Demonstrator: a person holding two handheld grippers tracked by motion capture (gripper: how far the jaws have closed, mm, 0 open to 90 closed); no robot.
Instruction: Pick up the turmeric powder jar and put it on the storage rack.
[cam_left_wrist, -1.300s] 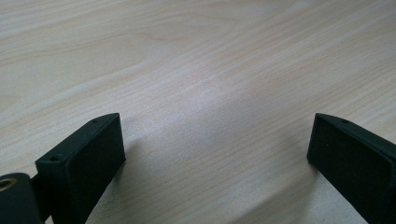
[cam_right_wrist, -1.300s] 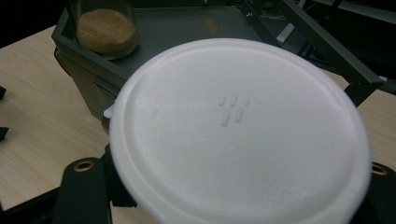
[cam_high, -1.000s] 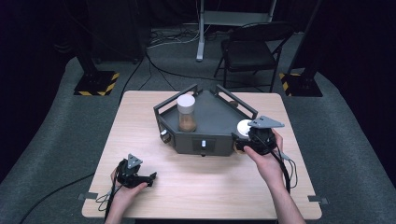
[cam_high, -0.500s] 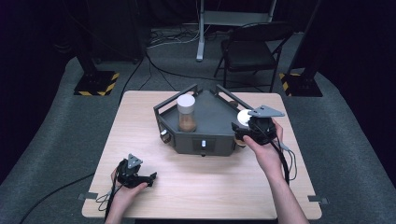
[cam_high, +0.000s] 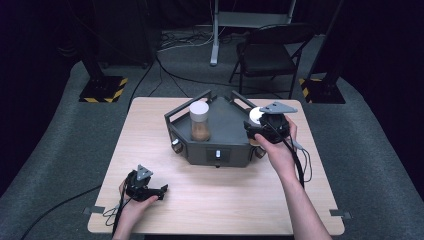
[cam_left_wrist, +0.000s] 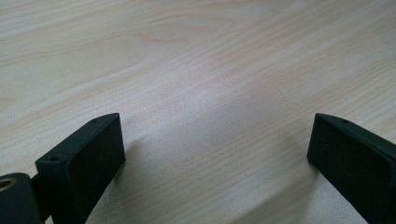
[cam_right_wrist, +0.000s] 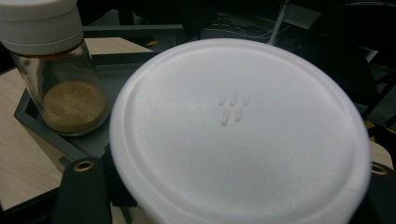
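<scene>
A: Start with the worktop. How far along does this look?

B: Partway, I'd judge. The dark angular tray sits at the far middle of it, with one jar of brown granules upright inside, toward the tray's left. A second white-lidded jar is in the right claw, shut on it, over the tray's right edge. Setting it down inside seems to be what's left

A: Any room for that?

B: The tray floor right of the standing jar looks bare. The raised rails along the tray's rim are the edges to clear

A: And the other claw?

B: The left claw rests near the worktop's front-left corner, well apart from the tray, jaws wide and empty
</scene>
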